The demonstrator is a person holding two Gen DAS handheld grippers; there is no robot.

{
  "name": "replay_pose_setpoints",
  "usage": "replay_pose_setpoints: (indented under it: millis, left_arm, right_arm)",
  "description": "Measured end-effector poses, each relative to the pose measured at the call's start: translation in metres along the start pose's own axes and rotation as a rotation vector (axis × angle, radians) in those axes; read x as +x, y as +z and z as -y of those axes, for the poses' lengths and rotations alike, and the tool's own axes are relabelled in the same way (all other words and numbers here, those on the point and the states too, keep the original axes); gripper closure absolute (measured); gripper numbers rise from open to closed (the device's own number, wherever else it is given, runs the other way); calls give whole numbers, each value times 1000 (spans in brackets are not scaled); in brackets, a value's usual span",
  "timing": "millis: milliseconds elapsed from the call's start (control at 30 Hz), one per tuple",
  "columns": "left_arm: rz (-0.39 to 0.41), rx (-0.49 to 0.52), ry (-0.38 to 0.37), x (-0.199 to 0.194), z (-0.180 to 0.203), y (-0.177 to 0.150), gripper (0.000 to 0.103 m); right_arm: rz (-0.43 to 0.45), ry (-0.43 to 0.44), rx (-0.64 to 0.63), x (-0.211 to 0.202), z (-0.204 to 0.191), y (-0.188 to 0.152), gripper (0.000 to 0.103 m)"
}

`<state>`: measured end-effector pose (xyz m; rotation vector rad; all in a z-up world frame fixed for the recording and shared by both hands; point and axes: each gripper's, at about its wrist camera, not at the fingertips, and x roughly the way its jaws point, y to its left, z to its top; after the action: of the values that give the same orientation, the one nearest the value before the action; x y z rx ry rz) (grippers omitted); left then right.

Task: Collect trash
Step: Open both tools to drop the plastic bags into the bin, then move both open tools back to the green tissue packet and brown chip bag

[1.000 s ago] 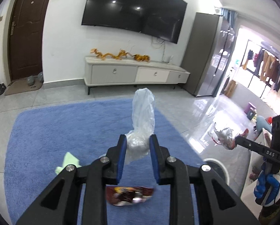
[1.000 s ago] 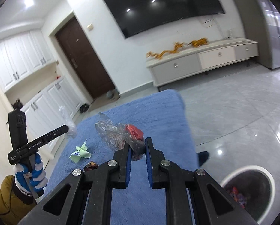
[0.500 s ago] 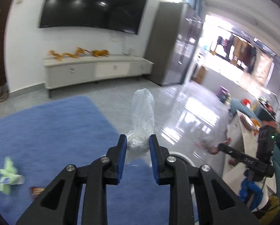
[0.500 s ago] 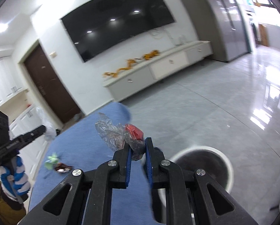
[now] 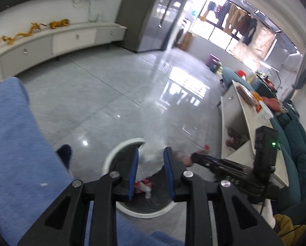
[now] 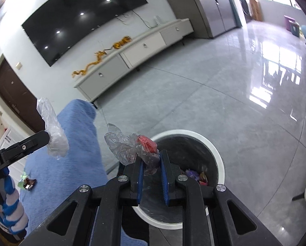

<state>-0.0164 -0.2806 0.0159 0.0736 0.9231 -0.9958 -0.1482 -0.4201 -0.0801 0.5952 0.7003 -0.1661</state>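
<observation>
My left gripper (image 5: 150,160) is shut on a clear plastic bag (image 5: 153,160), blurred by motion, above the white-rimmed trash bin (image 5: 112,155). In the right wrist view the same bag (image 6: 52,131) hangs from the left gripper's tip at the left. My right gripper (image 6: 151,160) is shut on a crumpled clear wrapper with a red piece (image 6: 136,147), held over the near rim of the bin (image 6: 218,160). The bin holds several wrappers (image 6: 198,176). The right gripper shows in the left wrist view (image 5: 196,157), beside the bin.
A blue rug (image 6: 71,164) lies left of the bin, with a green paper scrap and a dark snack wrapper (image 6: 27,181) on it. A white TV cabinet (image 6: 132,55) stands along the far wall. A white table (image 5: 249,119) and teal sofa (image 5: 296,143) are at the right.
Both grippers have swung from over the rug to over the bin, each still holding its trash. The bin now lies right under both fingertips.
</observation>
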Motion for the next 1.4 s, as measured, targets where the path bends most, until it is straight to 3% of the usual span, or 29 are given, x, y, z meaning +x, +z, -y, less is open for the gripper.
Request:
replay_pose_setpoints:
  millis: [100, 300, 367, 433, 900, 1133, 1233, 1400]
  left_arm:
    - [-34, -21, -18, 20, 3, 0, 79]
    - [-46, -40, -27, 29, 8, -5, 78]
    - [-38, -41, -13, 26, 10, -8, 67]
    - [-13, -46, 10, 19, 8, -10, 51]
    - [170, -4, 265, -57, 25, -33, 50]
    - [248, 20, 321, -91, 36, -45, 50]
    - [279, 21, 332, -107, 38, -51, 50]
    - [336, 11, 340, -131, 36, -60, 37]
  right_arm:
    - [-15, -18, 29, 6, 11, -2, 87]
    - [-4, -36, 55, 1, 14, -3, 66]
    - [3, -37, 53, -3, 13, -3, 64]
    - [11, -37, 47, -7, 9, -2, 62]
    - [71, -30, -27, -41, -30, 0, 57]
    - [88, -35, -75, -55, -53, -3, 56]
    - [99, -37, -92, -60, -61, -3, 51]
    - [113, -45, -127, -68, -78, -5, 47]
